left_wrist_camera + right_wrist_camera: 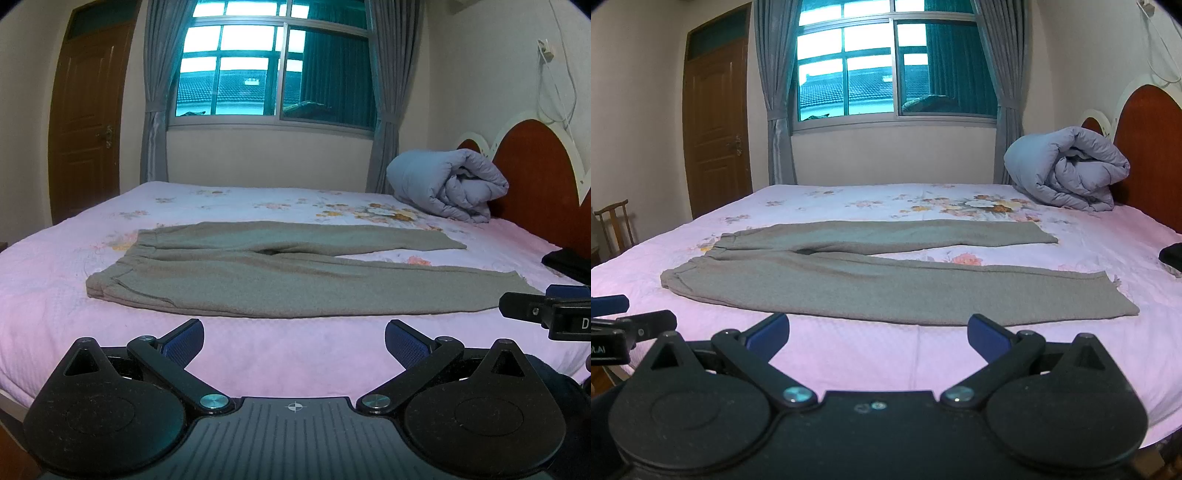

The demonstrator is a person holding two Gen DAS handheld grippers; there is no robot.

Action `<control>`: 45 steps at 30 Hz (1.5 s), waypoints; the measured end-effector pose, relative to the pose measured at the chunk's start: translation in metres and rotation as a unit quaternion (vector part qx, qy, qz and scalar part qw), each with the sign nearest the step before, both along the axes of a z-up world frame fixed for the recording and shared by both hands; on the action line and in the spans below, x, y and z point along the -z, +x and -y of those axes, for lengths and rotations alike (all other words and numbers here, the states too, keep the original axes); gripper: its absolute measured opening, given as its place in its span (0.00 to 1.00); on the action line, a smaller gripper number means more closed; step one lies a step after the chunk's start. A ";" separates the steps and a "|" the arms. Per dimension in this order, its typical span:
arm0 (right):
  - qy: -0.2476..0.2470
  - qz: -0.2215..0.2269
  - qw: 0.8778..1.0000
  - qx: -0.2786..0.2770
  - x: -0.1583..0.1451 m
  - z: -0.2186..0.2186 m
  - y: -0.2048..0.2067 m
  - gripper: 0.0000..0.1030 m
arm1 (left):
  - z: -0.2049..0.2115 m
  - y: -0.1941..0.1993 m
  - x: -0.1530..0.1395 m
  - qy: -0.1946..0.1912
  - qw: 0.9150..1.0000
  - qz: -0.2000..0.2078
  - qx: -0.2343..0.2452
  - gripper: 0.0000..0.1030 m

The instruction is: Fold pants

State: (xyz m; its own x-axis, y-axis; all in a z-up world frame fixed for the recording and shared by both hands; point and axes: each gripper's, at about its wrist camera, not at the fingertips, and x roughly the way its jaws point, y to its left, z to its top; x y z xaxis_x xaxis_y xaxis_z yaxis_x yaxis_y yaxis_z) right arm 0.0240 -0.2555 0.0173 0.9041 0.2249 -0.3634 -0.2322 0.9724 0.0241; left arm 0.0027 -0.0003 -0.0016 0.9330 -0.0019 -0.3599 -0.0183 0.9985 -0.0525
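Grey-brown pants [258, 280] [879, 288] lie spread flat on a pink floral bed [280, 354] [871, 350], waistband to the left, both legs stretched to the right with a gap between the hems. My left gripper [294, 341] hovers open over the near strip of sheet, short of the pants' near leg, nothing between its blue pads. My right gripper [878, 336] is likewise open and empty, just before the near leg's edge. Each gripper's tip shows at the edge of the other's view.
A rolled lilac-grey duvet [447, 184] [1067, 170] rests at the far right by the red headboard [535, 173]. A dark cloth [569, 264] [1171, 256] lies at the bed's right edge. A wooden door, a curtained window and a chair [615, 225] stand beyond.
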 end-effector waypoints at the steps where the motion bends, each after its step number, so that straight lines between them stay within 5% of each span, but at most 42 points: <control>1: 0.000 0.000 1.000 0.000 0.000 0.000 0.000 0.94 | 0.000 0.000 0.000 0.000 1.000 0.000 0.000 1.00; 45: 0.004 -0.008 1.000 0.003 0.007 0.003 0.002 0.94 | -0.001 0.001 0.000 0.001 1.000 -0.002 0.002 1.00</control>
